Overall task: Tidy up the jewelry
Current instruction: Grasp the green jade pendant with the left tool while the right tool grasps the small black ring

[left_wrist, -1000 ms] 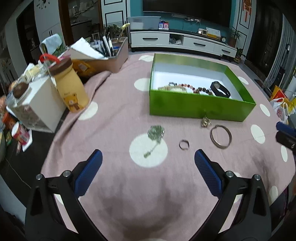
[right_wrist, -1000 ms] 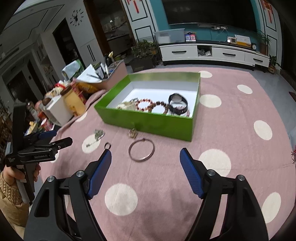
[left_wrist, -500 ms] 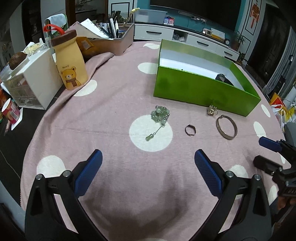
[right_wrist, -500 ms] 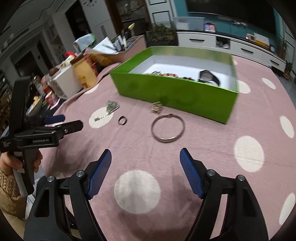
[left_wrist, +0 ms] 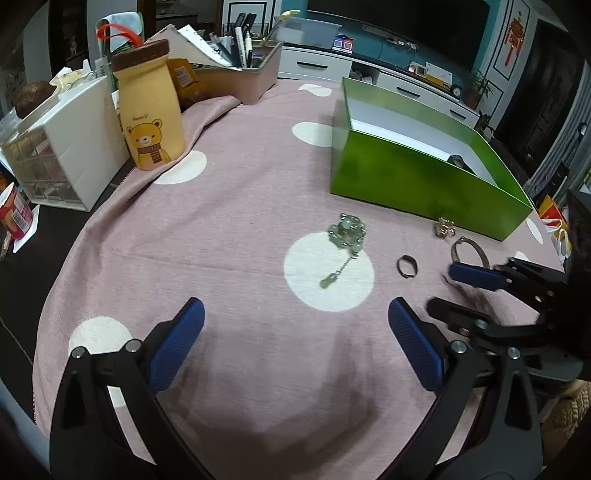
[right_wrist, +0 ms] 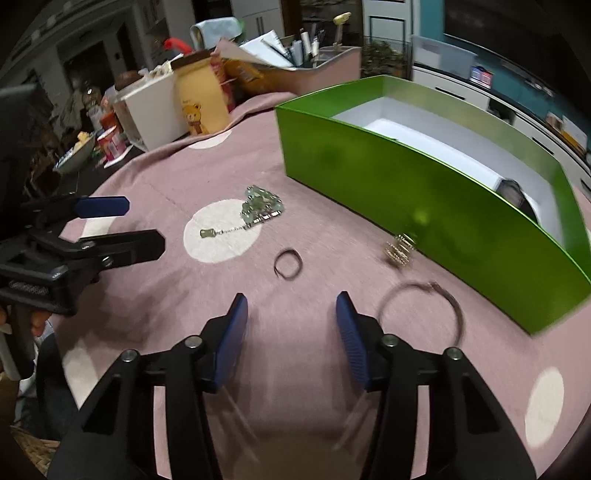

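The right gripper (right_wrist: 291,325) hovers with jaws partly apart, holding nothing; a ring (right_wrist: 287,263) lies just ahead, a bangle (right_wrist: 421,310) to its right, and the green box (right_wrist: 424,192) beyond. The left gripper (left_wrist: 295,343) gapes wide and empty, a beaded pendant (left_wrist: 345,236) ahead of it. Far left, a bear bottle (left_wrist: 149,118) carries small writing, too small to read with certainty.

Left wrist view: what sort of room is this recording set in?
Most likely a home living room: a long white TV cabinet sits under a dark screen on a teal wall, and the polka-dot tablecloth carries household clutter like a bear bottle.
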Demonstrator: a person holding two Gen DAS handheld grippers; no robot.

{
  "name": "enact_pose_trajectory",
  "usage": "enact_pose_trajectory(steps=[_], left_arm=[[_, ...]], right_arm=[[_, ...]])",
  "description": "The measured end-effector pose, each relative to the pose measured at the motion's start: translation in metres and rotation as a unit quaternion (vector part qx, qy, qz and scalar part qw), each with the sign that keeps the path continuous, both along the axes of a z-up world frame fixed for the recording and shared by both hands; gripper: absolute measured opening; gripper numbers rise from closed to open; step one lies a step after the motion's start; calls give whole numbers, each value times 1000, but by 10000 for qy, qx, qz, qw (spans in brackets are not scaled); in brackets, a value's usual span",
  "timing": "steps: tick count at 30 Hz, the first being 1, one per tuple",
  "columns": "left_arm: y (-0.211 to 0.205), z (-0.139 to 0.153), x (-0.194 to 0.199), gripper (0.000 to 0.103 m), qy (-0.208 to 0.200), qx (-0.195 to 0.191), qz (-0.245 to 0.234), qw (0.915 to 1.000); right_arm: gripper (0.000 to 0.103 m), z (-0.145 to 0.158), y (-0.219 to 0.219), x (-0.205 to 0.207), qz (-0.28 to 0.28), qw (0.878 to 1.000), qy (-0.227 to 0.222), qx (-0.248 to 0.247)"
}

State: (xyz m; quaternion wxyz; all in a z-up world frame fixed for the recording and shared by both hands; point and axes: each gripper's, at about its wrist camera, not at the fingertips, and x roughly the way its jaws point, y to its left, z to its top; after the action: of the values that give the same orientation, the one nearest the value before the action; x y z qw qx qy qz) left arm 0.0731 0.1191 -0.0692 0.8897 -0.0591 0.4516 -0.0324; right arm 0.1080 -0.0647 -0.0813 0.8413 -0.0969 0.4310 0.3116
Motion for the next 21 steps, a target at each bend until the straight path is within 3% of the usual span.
enact_pose_trajectory(steps=[4,8,13,21], left_arm=[[5,-1,2,101,-18,-35,18,10000],[6,-3,6,101,-23,-45,3,10000],[0,-5,14,101,-33,-38,-92,9999],[-27,-2,36,101,-145,94,-394,9991]], right_arm=[[43,-4,15,13,113,9999,-62,-114],[19,-4,23,20,202,9993,-183,-271],[19,-3,16,22,139,9993,-244,-241],[19,21,-34,18,-536,9973,-333,374]])
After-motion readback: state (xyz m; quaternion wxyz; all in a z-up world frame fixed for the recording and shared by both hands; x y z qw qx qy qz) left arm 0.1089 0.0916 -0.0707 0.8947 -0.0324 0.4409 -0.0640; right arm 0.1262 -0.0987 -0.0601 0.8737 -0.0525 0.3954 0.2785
